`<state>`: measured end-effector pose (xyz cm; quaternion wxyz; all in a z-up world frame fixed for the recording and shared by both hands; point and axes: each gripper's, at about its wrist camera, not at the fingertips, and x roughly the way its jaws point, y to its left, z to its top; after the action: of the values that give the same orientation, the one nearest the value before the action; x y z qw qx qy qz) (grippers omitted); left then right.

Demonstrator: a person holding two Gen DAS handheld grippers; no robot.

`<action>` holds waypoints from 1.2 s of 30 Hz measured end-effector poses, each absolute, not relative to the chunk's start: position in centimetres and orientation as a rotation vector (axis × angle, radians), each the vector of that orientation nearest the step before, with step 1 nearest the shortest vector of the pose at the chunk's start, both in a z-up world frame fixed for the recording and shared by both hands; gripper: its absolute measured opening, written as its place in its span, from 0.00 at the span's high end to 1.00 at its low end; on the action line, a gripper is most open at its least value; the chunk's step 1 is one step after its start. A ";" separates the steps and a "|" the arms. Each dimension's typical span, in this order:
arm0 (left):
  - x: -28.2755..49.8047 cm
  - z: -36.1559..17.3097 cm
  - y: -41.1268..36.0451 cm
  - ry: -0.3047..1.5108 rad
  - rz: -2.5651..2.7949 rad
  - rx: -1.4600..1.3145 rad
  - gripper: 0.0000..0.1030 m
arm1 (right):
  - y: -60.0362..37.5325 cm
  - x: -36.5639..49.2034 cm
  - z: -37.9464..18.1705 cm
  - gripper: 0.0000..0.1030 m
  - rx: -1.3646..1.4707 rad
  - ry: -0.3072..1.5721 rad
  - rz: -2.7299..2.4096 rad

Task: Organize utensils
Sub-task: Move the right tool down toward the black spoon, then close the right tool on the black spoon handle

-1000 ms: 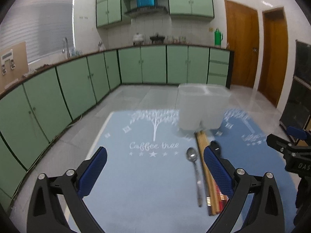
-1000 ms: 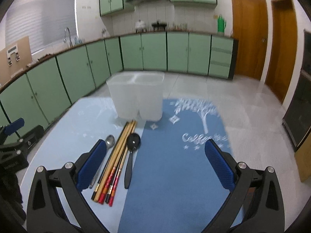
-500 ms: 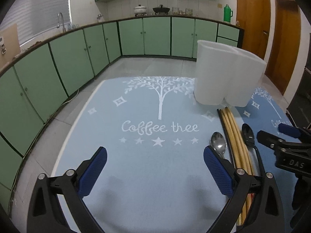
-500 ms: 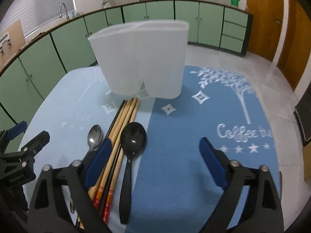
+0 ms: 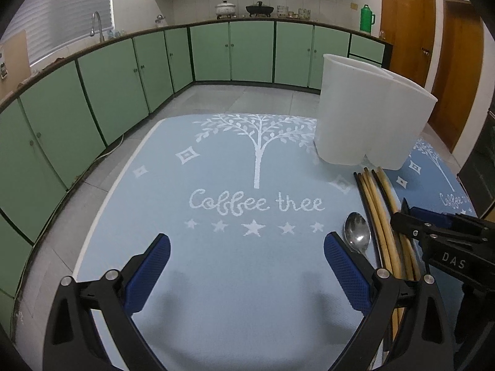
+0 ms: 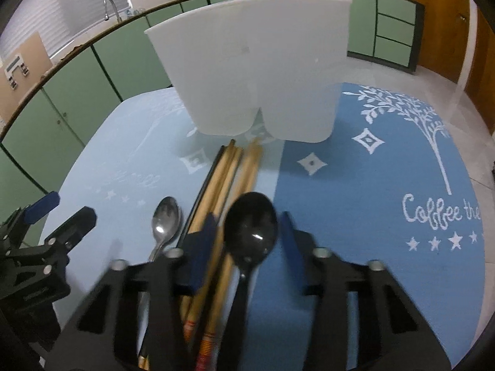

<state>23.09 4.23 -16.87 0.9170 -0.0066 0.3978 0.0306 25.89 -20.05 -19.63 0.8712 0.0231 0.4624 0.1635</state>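
Observation:
A white two-compartment utensil holder (image 6: 256, 71) stands on the blue mats; it also shows in the left wrist view (image 5: 371, 114). In front of it lie wooden chopsticks (image 6: 229, 179), a metal spoon (image 6: 165, 219) and a black spoon (image 6: 250, 225). My right gripper (image 6: 247, 241) is low over the utensils, its jaws partly closed on either side of the black spoon and a chopstick. My left gripper (image 5: 247, 266) is open and empty over the light blue mat, left of the metal spoon (image 5: 357, 235) and chopsticks (image 5: 380, 216).
A light blue mat (image 5: 216, 185) and a darker blue mat (image 6: 386, 185) cover the table. Green kitchen cabinets (image 5: 123, 86) line the room beyond. The right gripper (image 5: 445, 241) shows at the right of the left wrist view.
My right gripper has dropped toward the utensils and narrowed its jaws around the black spoon. My left gripper has lowered over the light blue mat and stays open.

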 end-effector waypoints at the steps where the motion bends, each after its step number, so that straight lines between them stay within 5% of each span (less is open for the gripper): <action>1: 23.2 -16.9 4.1 0.819 0.060 -0.015 0.06 | -20.3 25.9 -19.6 0.71 0.061 0.970 0.350; 17: 24.9 -18.3 -0.5 0.873 -0.048 0.007 0.06 | -25.3 24.2 -18.6 0.71 -0.008 0.976 0.196; 21: 25.3 -18.6 -0.9 0.893 -0.046 0.003 0.06 | -26.7 23.9 -17.9 0.57 0.062 0.971 0.236; 36: 24.8 -19.2 -1.5 0.918 -0.043 0.020 0.06 | -25.7 22.9 -17.6 0.56 0.029 0.953 0.271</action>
<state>24.80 -1.53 -19.16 0.8962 0.0097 0.4430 -0.0210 22.94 -25.70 -17.59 0.8796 0.0139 0.4574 0.1302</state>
